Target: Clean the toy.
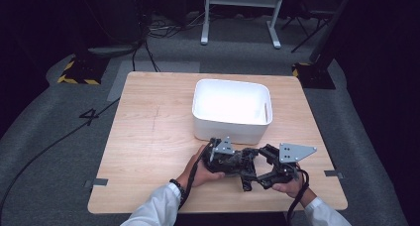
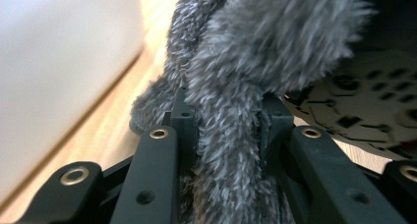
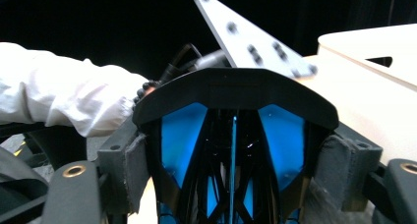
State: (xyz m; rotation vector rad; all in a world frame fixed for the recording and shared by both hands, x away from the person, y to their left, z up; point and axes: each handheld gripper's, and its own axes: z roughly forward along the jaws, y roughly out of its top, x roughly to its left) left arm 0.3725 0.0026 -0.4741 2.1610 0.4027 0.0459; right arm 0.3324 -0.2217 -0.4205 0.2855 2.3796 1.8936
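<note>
Pinching grey plush toy in left gripper fingers; right gripper fingers clamped on left gripper body; next, lifting toward white bin.

Black figure "4" on the grey floor, left of the table
</note>
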